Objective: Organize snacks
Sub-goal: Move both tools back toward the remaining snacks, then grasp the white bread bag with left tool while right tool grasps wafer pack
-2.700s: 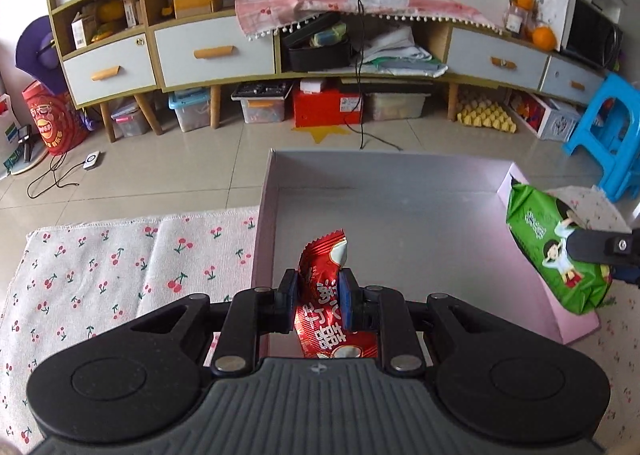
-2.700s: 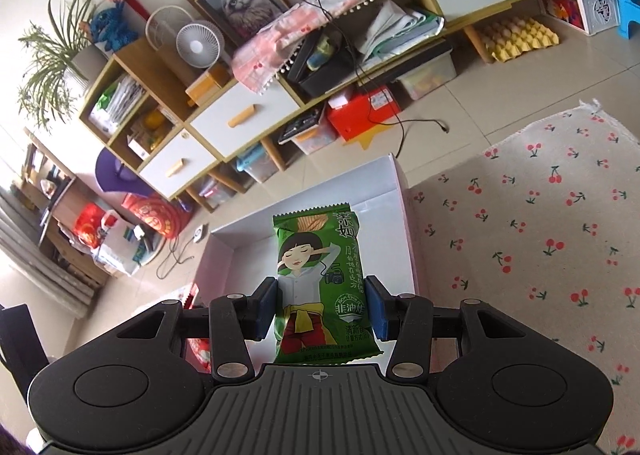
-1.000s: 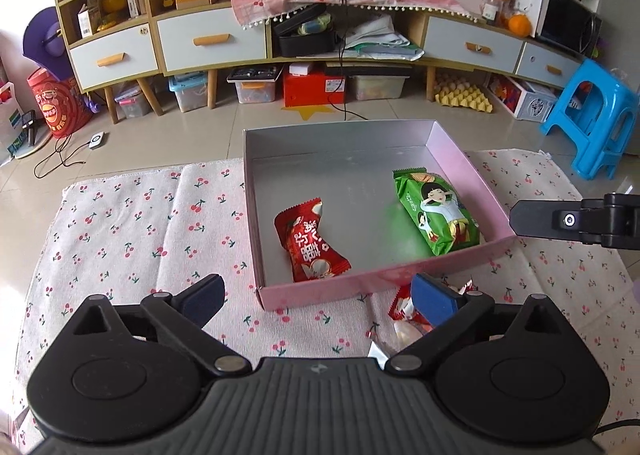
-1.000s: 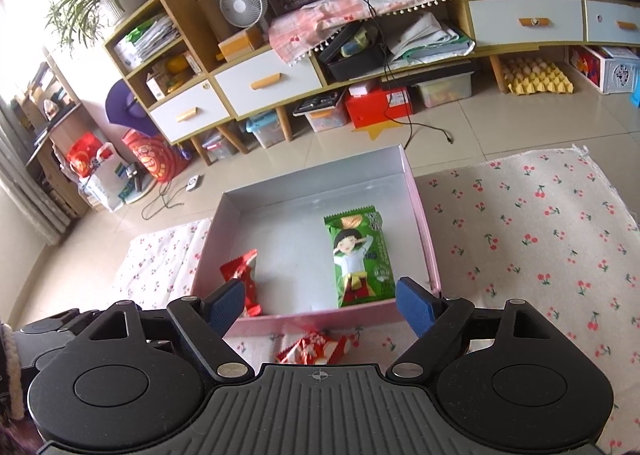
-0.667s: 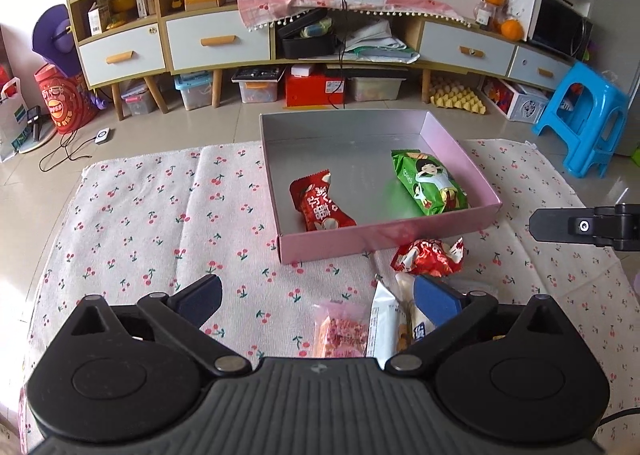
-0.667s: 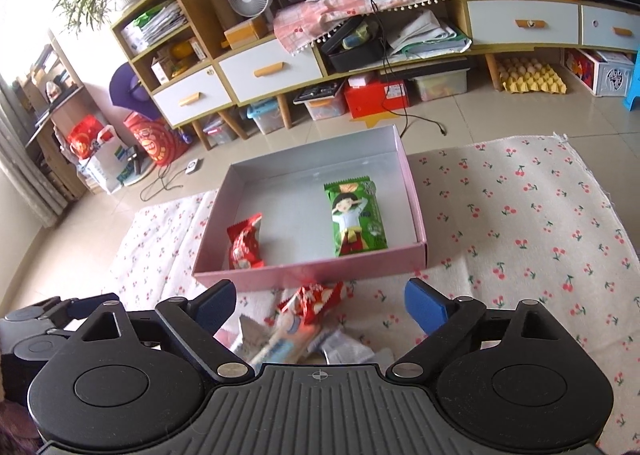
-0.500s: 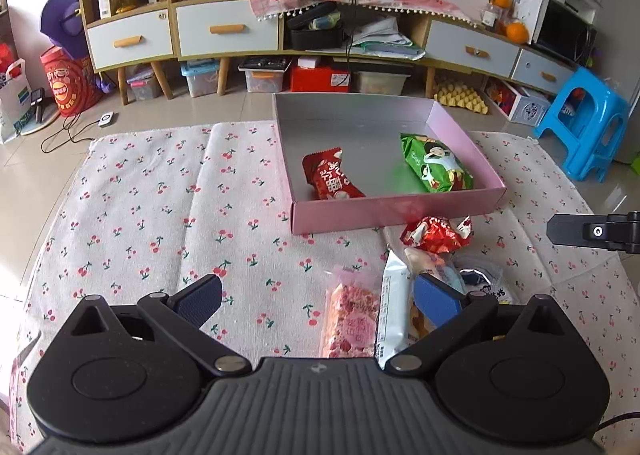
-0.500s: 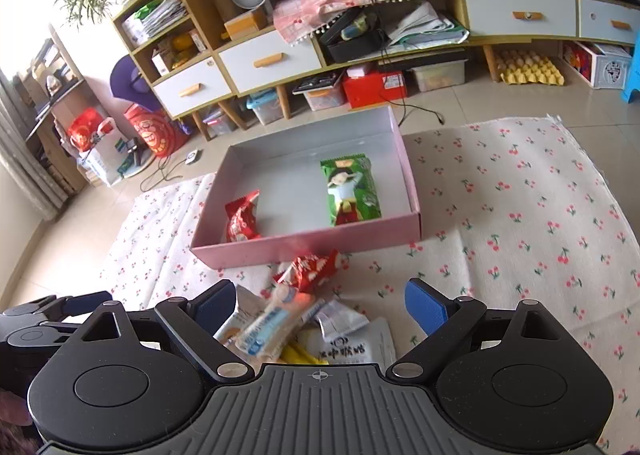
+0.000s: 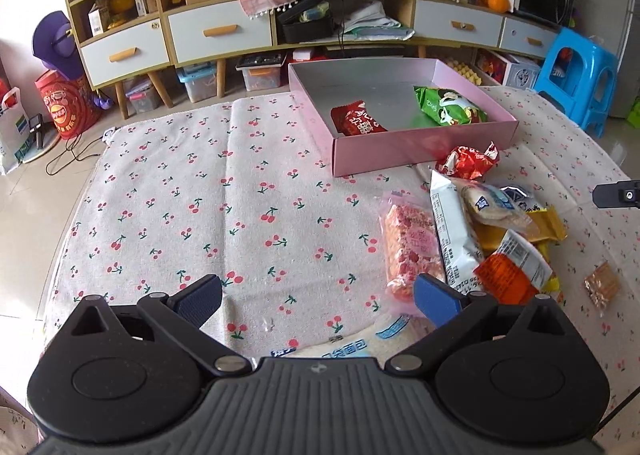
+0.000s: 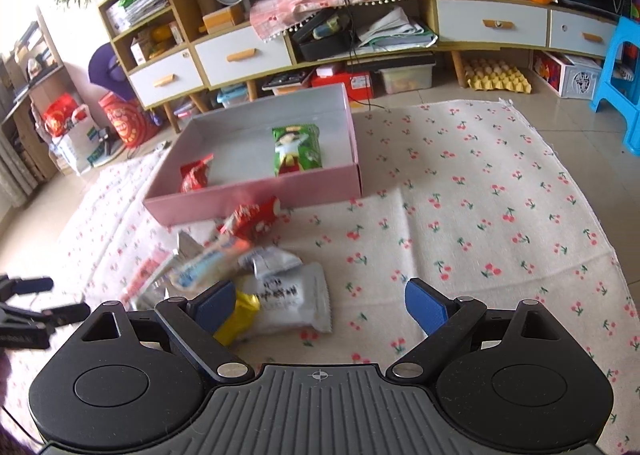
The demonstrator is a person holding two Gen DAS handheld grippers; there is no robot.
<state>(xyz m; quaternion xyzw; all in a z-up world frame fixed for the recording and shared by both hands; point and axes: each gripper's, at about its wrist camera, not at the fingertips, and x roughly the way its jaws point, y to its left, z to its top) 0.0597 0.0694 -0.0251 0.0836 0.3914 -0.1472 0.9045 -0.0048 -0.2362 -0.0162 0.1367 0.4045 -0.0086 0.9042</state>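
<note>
A pink box [image 9: 420, 149] [image 10: 256, 197] stands on the cherry-print cloth and holds a red snack packet [image 9: 358, 121] [image 10: 195, 174] and a green snack packet [image 9: 450, 107] [image 10: 297, 149]. A heap of loose snacks lies in front of it: a red crinkled packet [image 9: 466, 161] [image 10: 256, 217], a pink bar [image 9: 412, 245], a white packet [image 9: 452, 231] and a white bag [image 10: 288, 301]. My left gripper [image 9: 318, 297] is open and empty, held back from the heap. My right gripper [image 10: 320, 305] is open and empty above the white bag.
The cherry-print cloth [image 9: 200, 195] [image 10: 480, 195] covers the surface. A low cabinet with drawers [image 9: 220, 31] runs along the far wall, storage bins below it. A blue stool [image 9: 576, 75] stands at the right. The other gripper's tip [image 9: 618, 195] shows at the right edge.
Both grippers let go of the red and green packets into the box, opened, and pulled back toward me. The loose snack heap has come into view.
</note>
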